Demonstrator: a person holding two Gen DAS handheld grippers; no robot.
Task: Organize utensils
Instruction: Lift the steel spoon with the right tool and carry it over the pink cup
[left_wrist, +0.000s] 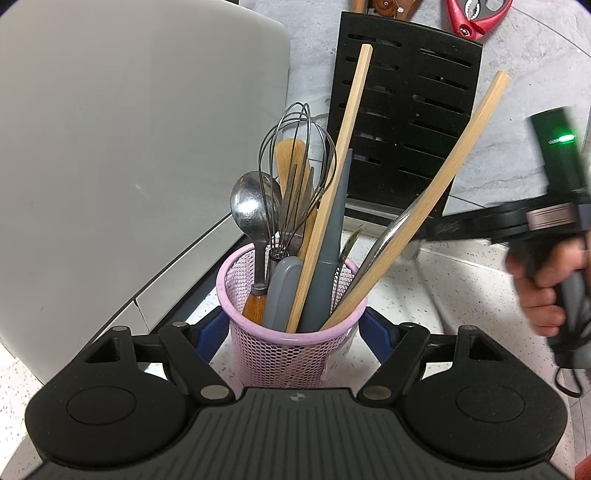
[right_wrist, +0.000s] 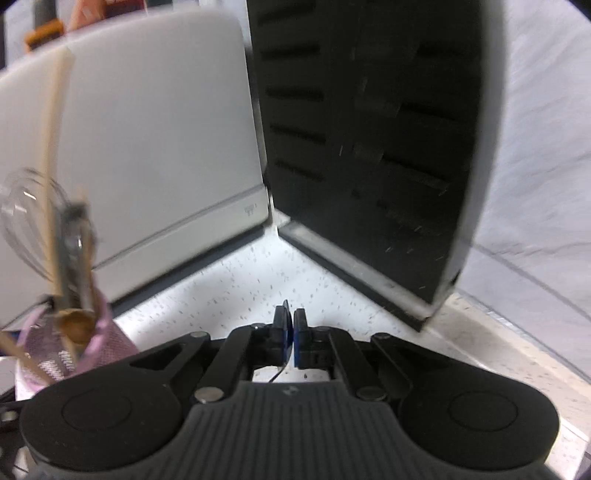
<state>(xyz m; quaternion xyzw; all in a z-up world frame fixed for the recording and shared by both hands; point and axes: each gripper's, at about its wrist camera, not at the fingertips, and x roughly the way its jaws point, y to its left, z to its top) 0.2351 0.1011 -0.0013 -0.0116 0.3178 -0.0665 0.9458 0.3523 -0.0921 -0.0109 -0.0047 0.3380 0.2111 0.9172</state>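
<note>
Utensils fill the pink mesh cup (left_wrist: 291, 332) gripped by the left gripper (left_wrist: 295, 334), while the right gripper (right_wrist: 291, 325) fingers are clenched empty.

Pink wire-mesh cup (left_wrist: 291, 347), glossy metal spoon (left_wrist: 248, 206), matt wooden sticks (left_wrist: 332, 192)

A pink mesh cup (left_wrist: 291, 332) stands upright on the speckled desk (left_wrist: 424, 280), packed with utensils. Inside stand a metal spoon (left_wrist: 248, 206) at 10 o'clock, a wire whisk (left_wrist: 295, 155) at 12, and grey handles (left_wrist: 284, 288) at centre. Two long wooden sticks (left_wrist: 332, 184) lean toward 1 and 2 o'clock.
</note>
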